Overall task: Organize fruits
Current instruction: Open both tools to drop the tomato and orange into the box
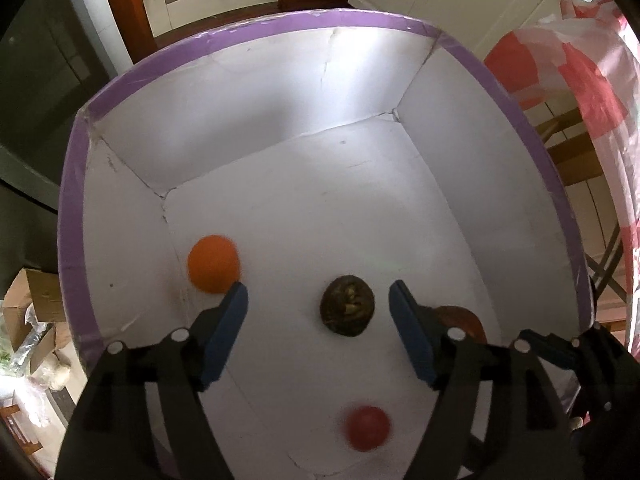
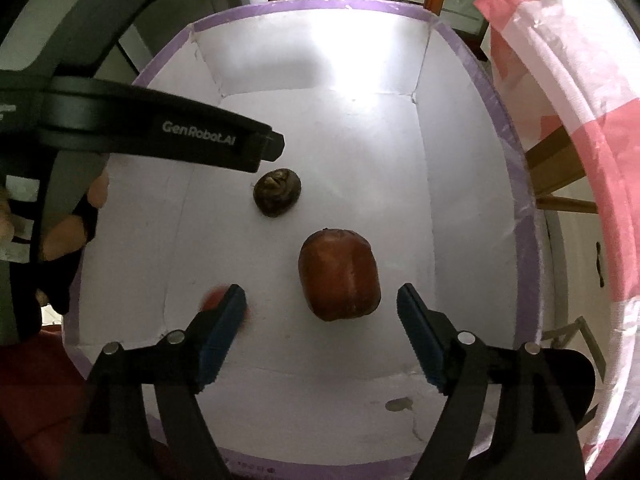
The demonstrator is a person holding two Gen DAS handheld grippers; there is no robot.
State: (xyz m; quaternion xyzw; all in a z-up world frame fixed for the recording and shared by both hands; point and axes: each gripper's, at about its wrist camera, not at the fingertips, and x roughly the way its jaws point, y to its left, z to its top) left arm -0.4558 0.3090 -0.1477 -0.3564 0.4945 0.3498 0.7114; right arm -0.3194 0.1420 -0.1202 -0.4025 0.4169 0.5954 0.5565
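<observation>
A white box with a purple rim (image 1: 280,28) (image 2: 520,184) holds the fruit. In the left wrist view an orange (image 1: 214,263) lies by the left wall, a dark wrinkled fruit (image 1: 347,311) in the middle, a small red fruit (image 1: 367,428) blurred near the front, and a brown-red fruit (image 1: 464,320) half hidden behind the right finger. My left gripper (image 1: 318,300) is open and empty above the dark fruit. In the right wrist view my right gripper (image 2: 322,300) is open and empty above the brown-red fruit (image 2: 340,276). The dark fruit (image 2: 277,192) lies beyond. The small red fruit (image 2: 214,298) is blurred behind the left finger.
A pink and white plastic bag (image 1: 580,64) (image 2: 572,92) hangs to the right of the box. The left gripper's body (image 2: 160,136) reaches over the box's left side. Cardboard boxes (image 1: 32,312) sit on the floor at left. A wooden door frame (image 1: 128,8) stands behind.
</observation>
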